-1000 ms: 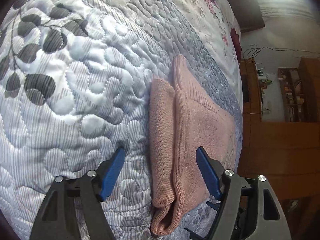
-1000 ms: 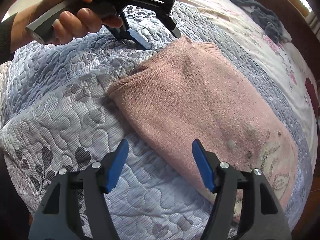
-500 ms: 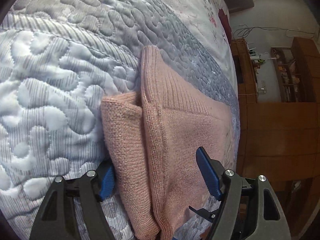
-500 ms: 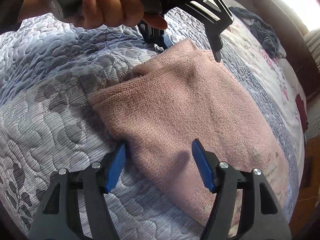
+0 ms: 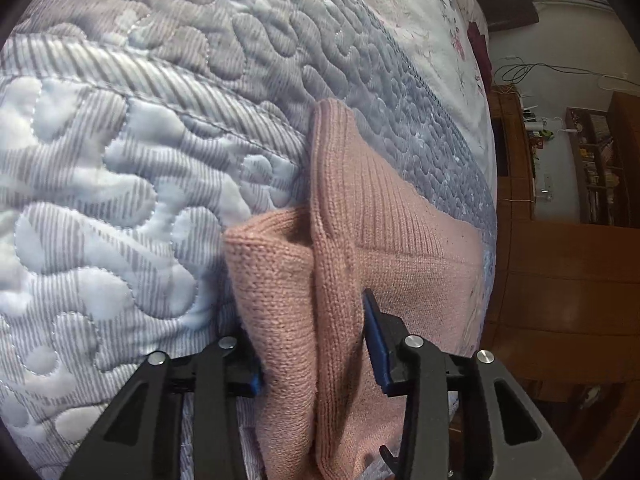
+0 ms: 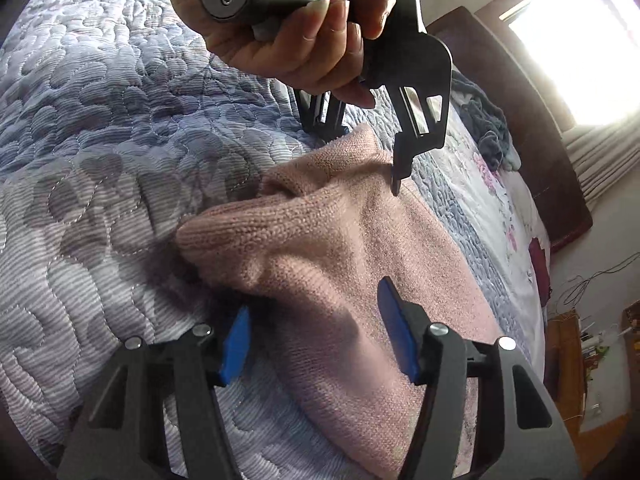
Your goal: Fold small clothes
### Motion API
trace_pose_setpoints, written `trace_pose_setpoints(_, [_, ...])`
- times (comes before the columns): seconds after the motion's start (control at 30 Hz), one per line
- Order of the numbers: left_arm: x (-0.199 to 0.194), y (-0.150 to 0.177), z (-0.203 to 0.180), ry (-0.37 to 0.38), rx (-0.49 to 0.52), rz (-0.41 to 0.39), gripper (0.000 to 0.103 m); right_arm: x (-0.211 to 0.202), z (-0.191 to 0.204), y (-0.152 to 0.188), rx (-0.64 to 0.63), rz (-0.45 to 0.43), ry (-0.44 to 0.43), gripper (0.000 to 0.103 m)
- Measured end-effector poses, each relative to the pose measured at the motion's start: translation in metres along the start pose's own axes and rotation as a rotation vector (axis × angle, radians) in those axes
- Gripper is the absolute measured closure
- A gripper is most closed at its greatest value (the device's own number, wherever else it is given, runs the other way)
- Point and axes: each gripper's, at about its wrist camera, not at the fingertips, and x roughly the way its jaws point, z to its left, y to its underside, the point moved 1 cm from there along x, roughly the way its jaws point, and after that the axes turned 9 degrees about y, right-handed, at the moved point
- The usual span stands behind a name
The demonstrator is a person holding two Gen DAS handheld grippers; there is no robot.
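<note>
Sweater: the pink knit sweater [image 6: 360,248] lies partly folded on the quilt [image 6: 100,160] of the bed, its long way running away from both tongs.
Left tongs [image 5: 312,344]: spread wide around the sweater's near end, not yet pinching.
Right tongs [image 6: 316,340]: also spread wide, astride its near edge.
Nearer: both about equal.

A dusty-pink knit sweater [image 5: 384,248] lies on a grey-and-white striped quilt [image 5: 120,184] with pebble stitching, flanked by black grippers' blue pads [image 6: 236,344], beside a floral sheet [image 6: 496,200].
</note>
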Motion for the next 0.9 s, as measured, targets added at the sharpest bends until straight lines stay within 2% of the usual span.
trace_pose_setpoints(0.03, [-0.001, 0.0, -0.001, -0.002, 0.0, -0.003, 0.07, 0.001, 0.002, -0.001, 0.003, -0.001, 0.006, 0.049])
trace_pose_setpoints(0.1, [-0.005, 0.002, -0.003, -0.004, -0.001, -0.013, 0.075, 0.002, 0.002, -0.003, 0.02, -0.002, -0.003, 0.065])
trace_pose_setpoints(0.2, [-0.013, 0.004, -0.012, -0.002, 0.007, -0.029, 0.078, -0.01, 0.005, -0.002, 0.057, -0.006, -0.023, 0.075])
trace_pose_setpoints(0.33, [-0.016, 0.004, -0.027, -0.028, 0.023, -0.03, 0.079, -0.019, -0.004, -0.002, 0.11, -0.018, -0.062, 0.079])
trace_pose_setpoints(0.43, [-0.012, 0.003, -0.033, -0.056, 0.033, -0.021, 0.079, -0.03, -0.001, 0.002, 0.064, -0.028, -0.06, 0.068])
trace_pose_setpoints(0.5, [-0.009, 0.002, -0.032, -0.071, 0.032, -0.015, 0.079, -0.043, 0.005, 0.007, 0.041, -0.054, -0.05, 0.035])
trace_pose_setpoints(0.57, [-0.007, 0.002, -0.028, -0.08, 0.027, -0.012, 0.079, -0.056, 0.014, 0.009, 0.0, -0.103, -0.015, 0.033])
trace_pose_setpoints(0.73, [-0.003, 0.0, -0.02, -0.076, 0.005, -0.012, 0.078, -0.042, 0.03, -0.001, -0.051, -0.08, 0.01, 0.033])
trace_pose_setpoints(0.87, [-0.003, -0.001, -0.018, -0.078, -0.002, -0.005, 0.078, -0.021, 0.027, -0.014, -0.057, -0.078, 0.033, 0.033])
trace_pose_setpoints(0.9, [-0.003, -0.001, -0.017, -0.078, -0.007, -0.004, 0.078, -0.017, 0.025, -0.017, -0.05, -0.073, 0.038, 0.037])
